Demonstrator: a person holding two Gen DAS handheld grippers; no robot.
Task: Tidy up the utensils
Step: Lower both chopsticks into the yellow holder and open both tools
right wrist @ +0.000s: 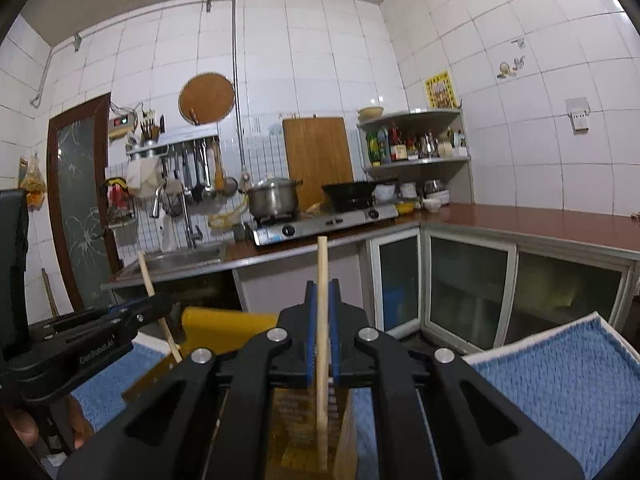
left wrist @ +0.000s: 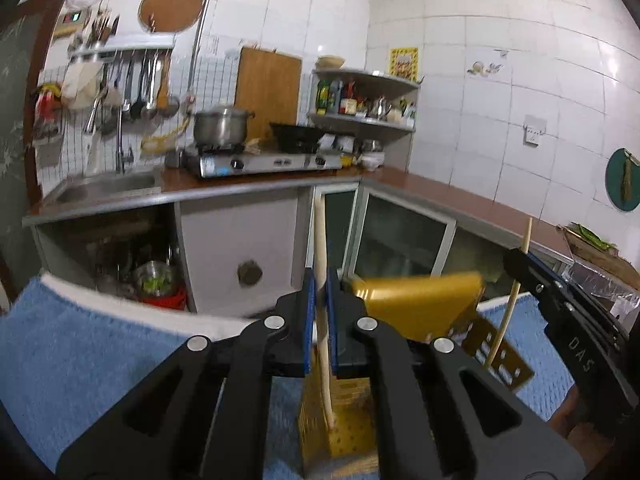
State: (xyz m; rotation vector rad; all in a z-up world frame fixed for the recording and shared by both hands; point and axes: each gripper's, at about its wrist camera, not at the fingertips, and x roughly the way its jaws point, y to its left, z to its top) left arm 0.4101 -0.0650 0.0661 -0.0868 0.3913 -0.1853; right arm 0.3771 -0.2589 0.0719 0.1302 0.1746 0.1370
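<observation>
My left gripper (left wrist: 320,280) is shut on a pale wooden chopstick (left wrist: 321,240) that stands nearly upright, its lower end reaching into a yellow perforated utensil holder (left wrist: 340,432) on the blue towel (left wrist: 80,360). My right gripper (right wrist: 322,292) is shut on a second wooden chopstick (right wrist: 322,264), also upright, its tip down inside the yellow holder (right wrist: 296,452). Each gripper shows in the other's view: the right gripper (left wrist: 516,260) with its chopstick (left wrist: 508,312) at the right, the left gripper (right wrist: 156,304) with its chopstick (right wrist: 154,292) at the left.
A yellow lid or flap (left wrist: 420,300) of the holder rises behind the left gripper. Beyond the table edge is a kitchen counter (right wrist: 540,220) with a sink (left wrist: 104,184), a gas stove (left wrist: 260,160) bearing a pot (left wrist: 220,124), and hanging ladles (left wrist: 140,84).
</observation>
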